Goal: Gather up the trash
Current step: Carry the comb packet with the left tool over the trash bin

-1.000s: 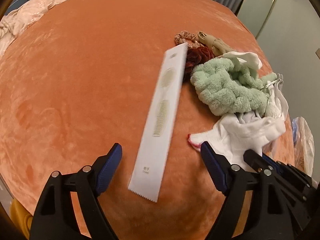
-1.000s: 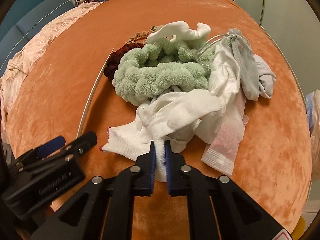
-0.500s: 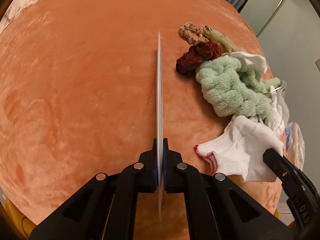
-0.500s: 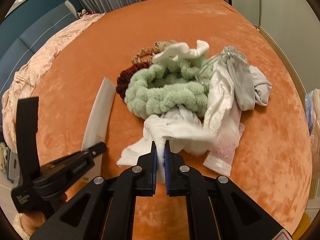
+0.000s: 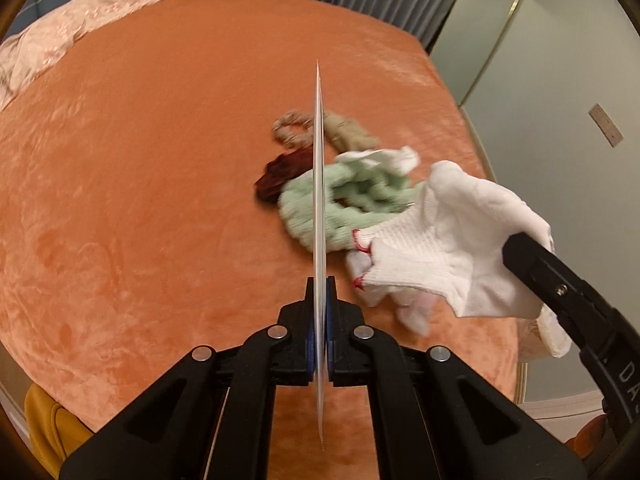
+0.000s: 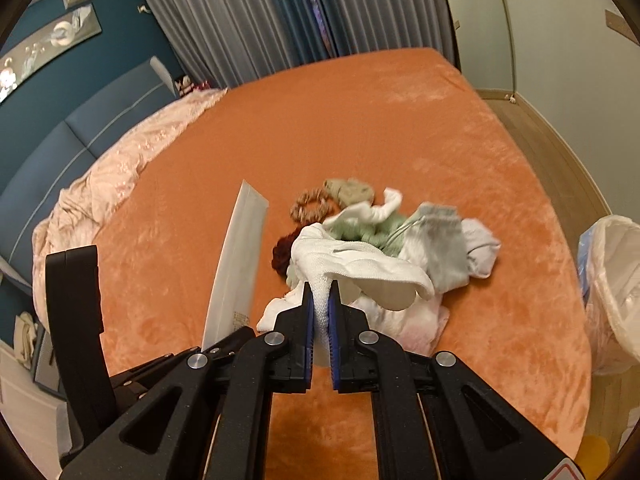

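Note:
My left gripper (image 5: pixel 319 292) is shut on a long flat white packet (image 5: pixel 319 184), held edge-on above the orange bed; the packet also shows in the right wrist view (image 6: pixel 236 264). My right gripper (image 6: pixel 321 300) is shut on a white sock (image 6: pixel 352 268) and holds it lifted above the pile. In the left wrist view the sock (image 5: pixel 452 248) hangs from the right gripper's black finger (image 5: pixel 560 288) at the right.
A pile stays on the orange bed (image 6: pixel 400 120): a green fluffy cloth (image 5: pixel 352 208), a dark red scrunchie (image 5: pixel 280 172), a beaded scrunchie (image 6: pixel 308 204), grey socks (image 6: pixel 452 248). A bin lined with a plastic bag (image 6: pixel 616 288) stands right of the bed. A pink blanket (image 6: pixel 120 176) lies at the left.
My left gripper closed on the white packet and raised it on edge. My right gripper lifted the white sock up off the pile; both views pulled back higher above the bed.

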{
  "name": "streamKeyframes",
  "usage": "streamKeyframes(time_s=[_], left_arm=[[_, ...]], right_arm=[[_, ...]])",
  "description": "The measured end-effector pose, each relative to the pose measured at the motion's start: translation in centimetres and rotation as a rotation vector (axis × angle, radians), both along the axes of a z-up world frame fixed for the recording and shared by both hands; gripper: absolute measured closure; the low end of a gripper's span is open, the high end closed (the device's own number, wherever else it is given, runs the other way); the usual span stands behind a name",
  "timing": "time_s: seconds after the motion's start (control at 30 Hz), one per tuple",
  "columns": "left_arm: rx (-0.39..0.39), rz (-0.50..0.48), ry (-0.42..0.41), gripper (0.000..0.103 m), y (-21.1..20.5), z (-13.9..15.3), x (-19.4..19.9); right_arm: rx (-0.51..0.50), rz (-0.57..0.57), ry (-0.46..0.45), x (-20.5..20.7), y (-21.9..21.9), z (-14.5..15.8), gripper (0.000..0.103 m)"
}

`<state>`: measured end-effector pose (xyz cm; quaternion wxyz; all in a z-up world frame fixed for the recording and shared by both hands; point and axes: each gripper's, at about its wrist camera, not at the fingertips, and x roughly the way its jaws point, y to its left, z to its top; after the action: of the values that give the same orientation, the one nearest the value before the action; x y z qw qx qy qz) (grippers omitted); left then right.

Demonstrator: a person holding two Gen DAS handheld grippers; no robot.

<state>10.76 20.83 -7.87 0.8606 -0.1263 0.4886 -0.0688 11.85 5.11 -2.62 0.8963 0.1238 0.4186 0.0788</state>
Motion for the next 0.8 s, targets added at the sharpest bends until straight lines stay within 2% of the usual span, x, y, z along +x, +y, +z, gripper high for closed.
streamKeyframes(time_s=[0.3,0.57,0.8], left_arm=[[0.007,-0.158,-0.096,0.1,-8.6,6.2,-1.8],[-0.007,-0.309,-0.135,0.1,-18.1,8.8,-2.9],[-0.005,-0.446,-0.143,0.1,-26.6,9.0,-3.1]], right_arm=[[0.018,-0.124,-0.125,-3.4,-7.9,5.2,0.097],[0.026,-0.281,-0.176,-6.7,-17.1,7.2,0.097],[0.011,-0.413,-0.176,-9.2,-24.7,6.8,0.097]])
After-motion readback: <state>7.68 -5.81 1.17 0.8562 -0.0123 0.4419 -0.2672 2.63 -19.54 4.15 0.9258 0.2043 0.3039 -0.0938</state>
